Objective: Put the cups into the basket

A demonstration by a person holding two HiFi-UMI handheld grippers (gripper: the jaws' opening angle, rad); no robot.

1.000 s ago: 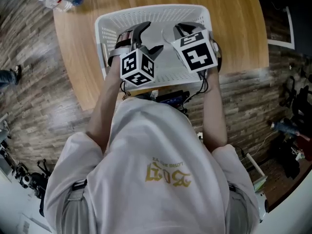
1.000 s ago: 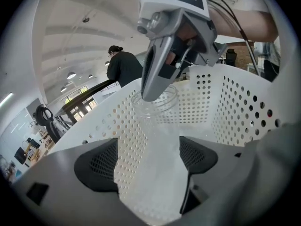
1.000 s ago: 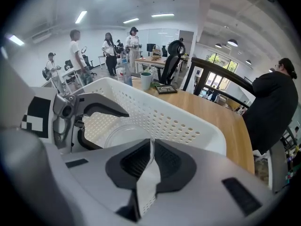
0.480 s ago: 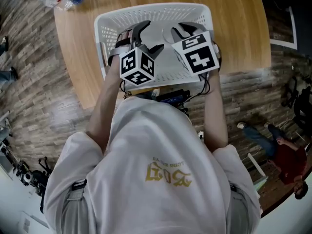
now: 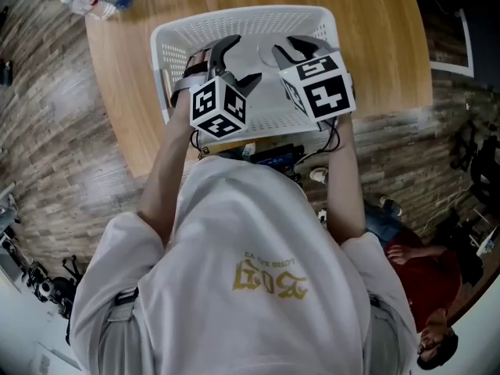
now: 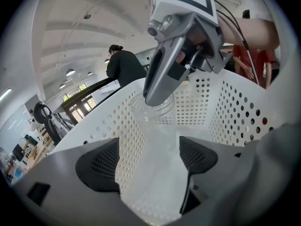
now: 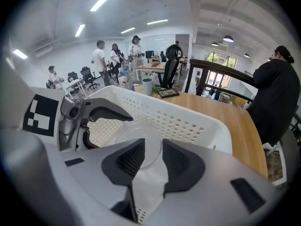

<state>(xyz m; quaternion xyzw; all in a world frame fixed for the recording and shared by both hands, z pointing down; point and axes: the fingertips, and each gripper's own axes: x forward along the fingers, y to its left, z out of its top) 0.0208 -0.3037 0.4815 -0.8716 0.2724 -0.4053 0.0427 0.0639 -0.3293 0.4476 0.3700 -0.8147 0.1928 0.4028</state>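
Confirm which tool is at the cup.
The right tool: its jaws, just opening, have the rim of the clear cup between them; the left tool frames only basket floor.

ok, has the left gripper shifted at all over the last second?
No. In the head view the left gripper sits at the same spot over the basket, near its left wall, as it did a second ago.
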